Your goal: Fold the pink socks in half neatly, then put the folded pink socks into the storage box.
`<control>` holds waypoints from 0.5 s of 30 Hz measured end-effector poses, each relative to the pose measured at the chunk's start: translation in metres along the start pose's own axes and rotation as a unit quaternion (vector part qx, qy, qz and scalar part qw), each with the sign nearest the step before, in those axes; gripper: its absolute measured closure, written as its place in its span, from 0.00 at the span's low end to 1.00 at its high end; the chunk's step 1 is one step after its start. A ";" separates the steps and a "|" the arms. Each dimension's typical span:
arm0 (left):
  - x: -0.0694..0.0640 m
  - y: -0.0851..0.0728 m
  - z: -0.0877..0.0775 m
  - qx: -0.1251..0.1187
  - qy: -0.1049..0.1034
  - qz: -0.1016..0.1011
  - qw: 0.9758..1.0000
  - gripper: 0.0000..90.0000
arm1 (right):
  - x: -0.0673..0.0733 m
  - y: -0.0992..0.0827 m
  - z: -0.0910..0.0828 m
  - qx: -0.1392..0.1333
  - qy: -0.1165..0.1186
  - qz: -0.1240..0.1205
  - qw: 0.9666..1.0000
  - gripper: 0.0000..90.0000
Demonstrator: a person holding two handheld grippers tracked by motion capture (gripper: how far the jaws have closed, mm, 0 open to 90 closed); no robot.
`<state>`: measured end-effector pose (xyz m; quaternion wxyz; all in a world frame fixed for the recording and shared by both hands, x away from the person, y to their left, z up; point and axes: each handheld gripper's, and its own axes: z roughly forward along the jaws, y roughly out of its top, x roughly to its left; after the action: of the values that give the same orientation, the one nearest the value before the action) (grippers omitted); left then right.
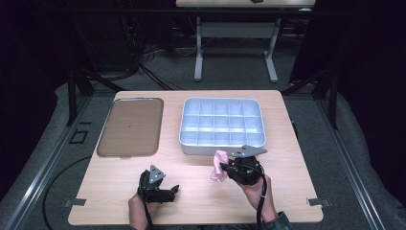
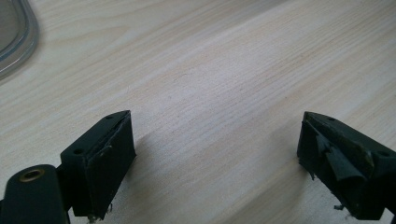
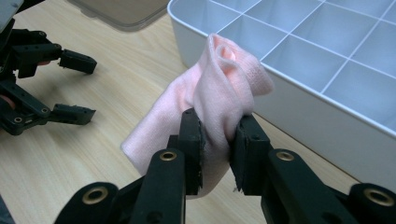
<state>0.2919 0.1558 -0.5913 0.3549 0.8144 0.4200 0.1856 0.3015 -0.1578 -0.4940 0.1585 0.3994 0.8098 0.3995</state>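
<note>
My right gripper (image 3: 218, 140) is shut on a folded pale pink cloth (image 3: 219, 88), which bulges above the jaws and hangs down to their left. In the high view that pink cloth (image 1: 219, 165) is lifted off the table just in front of the white divided box (image 1: 222, 143), with my right gripper (image 1: 225, 168) at its right side. My left gripper (image 1: 173, 190) rests low near the table's front edge with its jaws wide apart. In the left gripper view the left gripper (image 2: 215, 154) has only bare wood between its jaws.
The white box (image 3: 327, 126) has several empty compartments and stands close to the right of the cloth. A flat clear lid or tray (image 1: 130, 127) lies at the back left of the table. Bare wood spreads between the two hands.
</note>
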 end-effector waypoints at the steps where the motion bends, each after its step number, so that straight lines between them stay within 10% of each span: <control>1: 0.000 0.000 0.000 0.000 0.000 0.000 1.000 0.12 | -0.002 0.000 -0.001 -0.002 -0.002 -0.001 1.000 0.84; 15: 0.000 0.000 0.000 0.000 0.000 0.001 1.000 0.12 | -0.023 0.012 -0.030 -0.021 -0.043 0.000 0.999 0.84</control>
<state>0.2920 0.1555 -0.5912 0.3544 0.8150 0.4189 0.1862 0.3048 -0.1866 -0.4667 0.2019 0.4125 0.7935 0.3992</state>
